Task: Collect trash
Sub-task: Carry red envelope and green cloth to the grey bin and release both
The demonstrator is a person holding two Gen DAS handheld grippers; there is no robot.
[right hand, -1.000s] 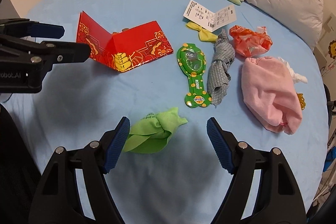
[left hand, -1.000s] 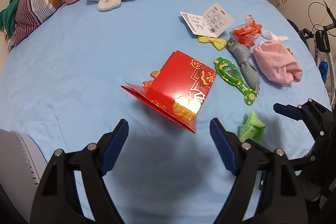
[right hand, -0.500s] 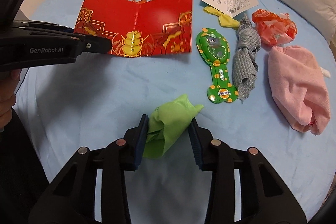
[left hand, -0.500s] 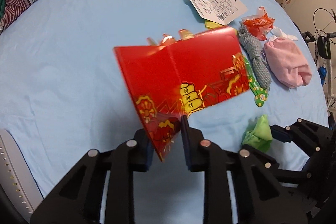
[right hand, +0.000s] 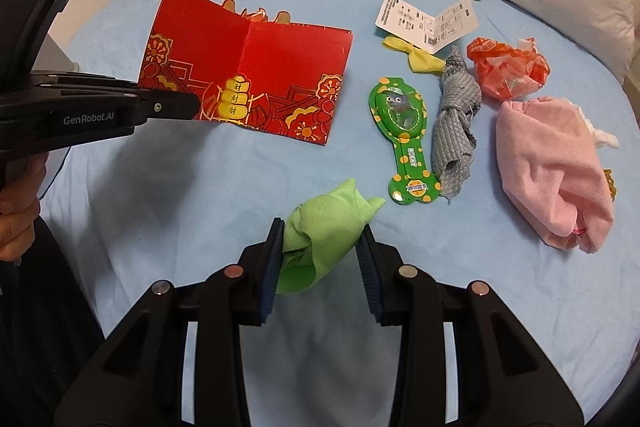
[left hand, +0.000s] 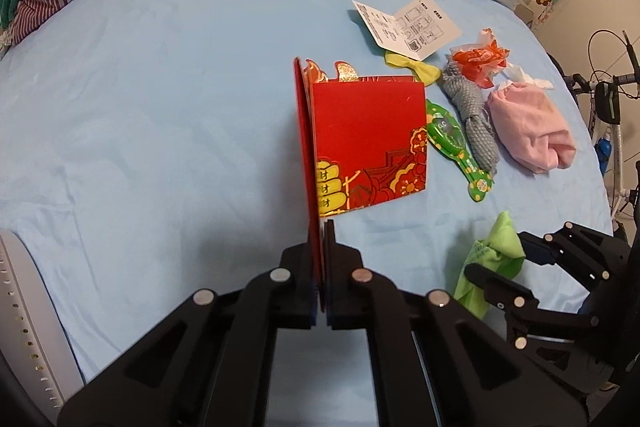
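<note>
Card (left hand: 368,143) stands pinched between your left gripper (left hand: 323,267) fingers, which have just been closing and are now fully together on it, lifted off the bed (left hand: 160,107). Your right gripper (right hand: 320,259) fingers squeeze the green rag (right hand: 320,227), held narrow, beside the toy (right hand: 402,131).

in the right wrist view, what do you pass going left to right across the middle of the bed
red card held in the left claw → green toy paddle → grey knotted cloth → pink cloth
</note>
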